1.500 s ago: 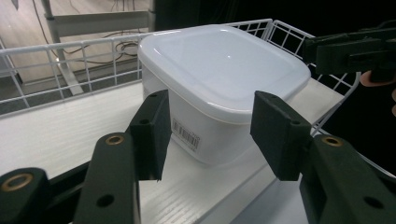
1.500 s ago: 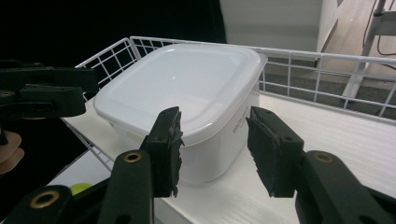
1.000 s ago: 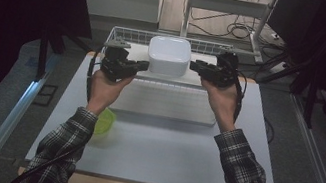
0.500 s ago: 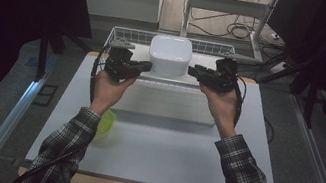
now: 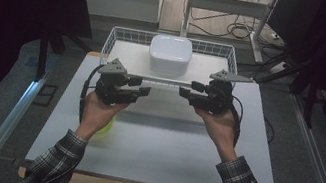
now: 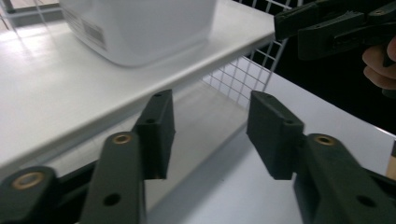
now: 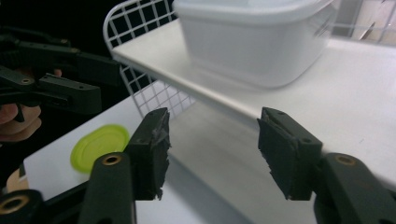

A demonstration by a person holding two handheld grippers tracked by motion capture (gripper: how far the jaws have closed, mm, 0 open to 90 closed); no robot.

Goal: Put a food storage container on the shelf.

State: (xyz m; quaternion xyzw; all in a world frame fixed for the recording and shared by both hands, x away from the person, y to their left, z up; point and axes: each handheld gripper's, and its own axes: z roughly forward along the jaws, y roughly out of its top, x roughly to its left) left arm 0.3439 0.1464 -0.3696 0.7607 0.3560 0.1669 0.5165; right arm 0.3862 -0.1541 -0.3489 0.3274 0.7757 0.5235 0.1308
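Green lid (image 5: 106,127): it is lying flat on the table (image 5: 156,146) at about 7 o'clock, partly under my left wrist, and I am not using it for this step.

My left gripper (image 5: 143,89): I am holding it level at 9 o'clock of the table's middle, pointing toward 3 o'clock. Its jaws have just been opening and are standing apart with nothing between them.

My right gripper (image 5: 186,89): I am holding it at 3 o'clock, pointing back toward 9 o'clock. Its jaws have also just been opening and are parted on empty air.

Gap to the load: both pairs of pads are hanging just short of the white board (image 5: 205,71), near its front edge and not touching it.

White board, place: it is sitting at 12 o'clock, across the wire basket (image 5: 120,33). I cannot tell whether it is bearing on the rim or on something inside.

White board, axis: its long axis is running from 9 to 3 o'clock. It is lying level, with its long front edge facing me at 6 o'clock.

White lidded container (image 5: 170,54): it is standing upright at the board's middle with the lid up. It is nearly square, so it is showing no clear long axis.

Done: I am judging the set-down finished, since board and container are resting with no grip on them.

Left: I am only needing to clear both grippers toward 6 o'clock, and possibly deal with the lid.
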